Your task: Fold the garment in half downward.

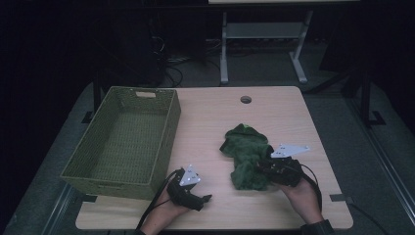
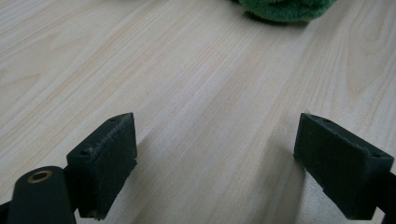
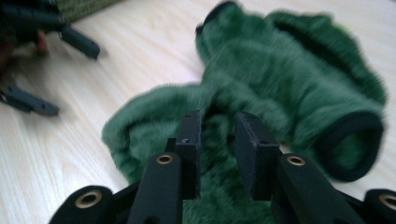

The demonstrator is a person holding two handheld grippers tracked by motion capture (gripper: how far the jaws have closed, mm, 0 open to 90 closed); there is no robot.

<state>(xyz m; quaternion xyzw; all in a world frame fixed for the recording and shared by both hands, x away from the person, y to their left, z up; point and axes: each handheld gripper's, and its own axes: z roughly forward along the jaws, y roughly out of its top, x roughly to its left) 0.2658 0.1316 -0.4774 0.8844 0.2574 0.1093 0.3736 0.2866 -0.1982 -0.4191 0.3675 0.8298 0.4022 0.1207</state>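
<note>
A crumpled green fleece garment (image 1: 247, 156) lies on the wooden table (image 1: 279, 112), right of centre. My right gripper (image 1: 262, 167) rests low against its near right edge. In the right gripper view its jaws (image 3: 217, 135) stand a narrow gap apart over the fuzzy cloth (image 3: 289, 79), open, with the pads pressing on nothing. A black-trimmed cuff opening shows at the right. My left gripper (image 1: 203, 199) sits near the table's front edge, open wide over bare wood (image 2: 215, 154). The garment's edge (image 2: 285, 9) shows at the top of that view. The left gripper (image 3: 60, 74) appears far left in the right gripper view.
A large green woven basket (image 1: 172, 120) with nothing in it stands on the left part of the table, close to my left hand. A cable hole (image 1: 245, 100) sits near the far edge. Beyond the table are a white desk frame and cables on the floor.
</note>
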